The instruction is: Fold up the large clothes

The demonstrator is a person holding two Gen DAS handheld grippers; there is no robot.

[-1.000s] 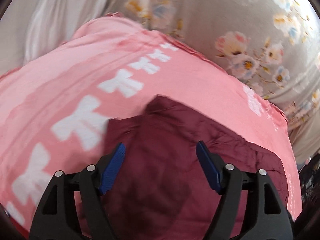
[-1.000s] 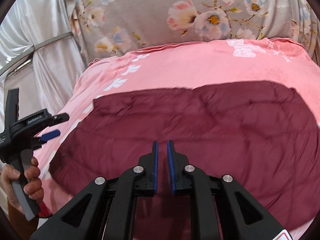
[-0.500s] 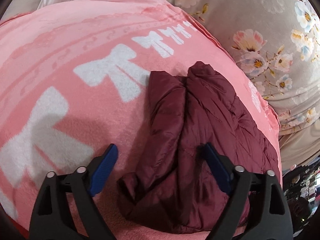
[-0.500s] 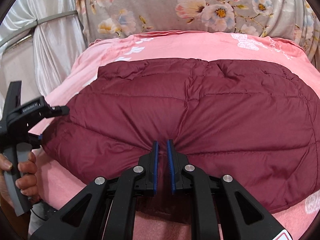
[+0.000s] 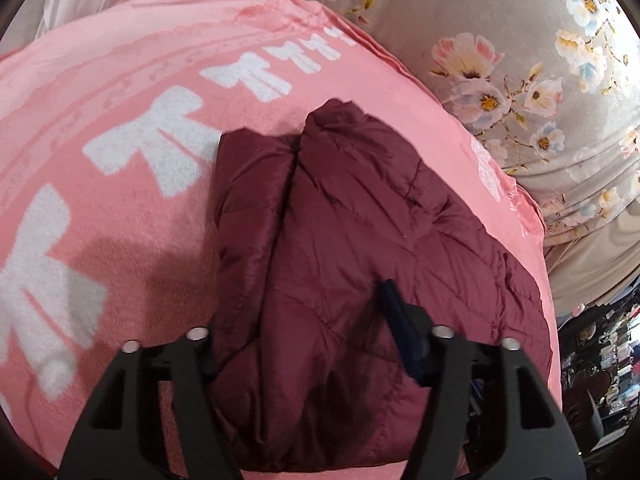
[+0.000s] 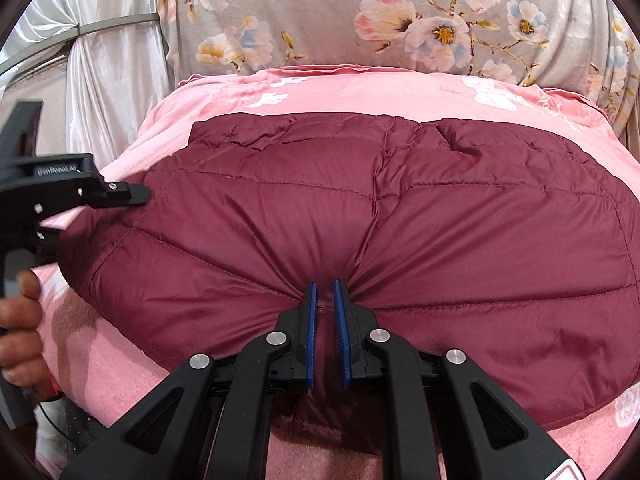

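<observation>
While its 2 blue-padded fingers stand nearly together, the right hand-held gripper [image 6: 325, 300] pinches a gathered fold at the near edge of the dark maroon quilted puffer jacket [image 6: 360, 220], and creases fan out from the pinch across the fabric. The left hand-held gripper [image 5: 304, 320] has its fingers spread wide over the jacket's end: the right blue pad [image 5: 400, 320] presses against the puffy cloth, while the left pad is hidden behind the bulging fabric, so the jaws stand apart and straddle the garment without clamping it. In the right wrist view the same left hand-held gripper reaches in from the left edge, its black tip touching the jacket's side, with the person's bare fingers [image 6: 20, 332] wrapped around the handle.

The jacket lies folded, spread broad across a pink fleece blanket with white bow prints [image 5: 120, 140], which covers the bed. Seen from the left wrist, 2 stacked layers of the garment show along its end. Beyond the blanket hangs a grey floral-print cloth [image 6: 360, 12], and a pale silvery curtain [image 6: 112, 72] is gathered at the far left.
</observation>
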